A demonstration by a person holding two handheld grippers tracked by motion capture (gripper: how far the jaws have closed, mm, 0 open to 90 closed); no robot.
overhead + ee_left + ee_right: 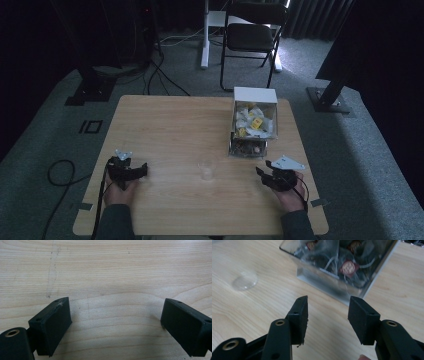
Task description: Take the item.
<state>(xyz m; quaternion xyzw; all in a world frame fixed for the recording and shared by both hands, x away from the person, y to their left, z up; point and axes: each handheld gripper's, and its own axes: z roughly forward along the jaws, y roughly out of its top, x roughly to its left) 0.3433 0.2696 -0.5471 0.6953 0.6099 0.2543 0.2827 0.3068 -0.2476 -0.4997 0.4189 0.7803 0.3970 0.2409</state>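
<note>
A clear box [252, 127] with a white lid flap stands on the right half of the wooden table [170, 125]; it holds several tea bags, some with yellow tags. A small clear cup [205, 170] stands near the table's middle front. My left gripper [142, 170] rests at the front left, held by a hand, its jaws wide apart over bare wood [115, 315]. My right gripper [261, 173] sits at the front right, open, pointing at the box's near corner [332, 287]. The cup's rim [245, 280] shows at the upper left of the right gripper view.
A black folding chair [252, 35] and a white stand leg [205, 45] are on the carpet beyond the table. Cables [60, 175] trail off the left gripper across the floor. Dark stands [92, 85] flank the table's far corners.
</note>
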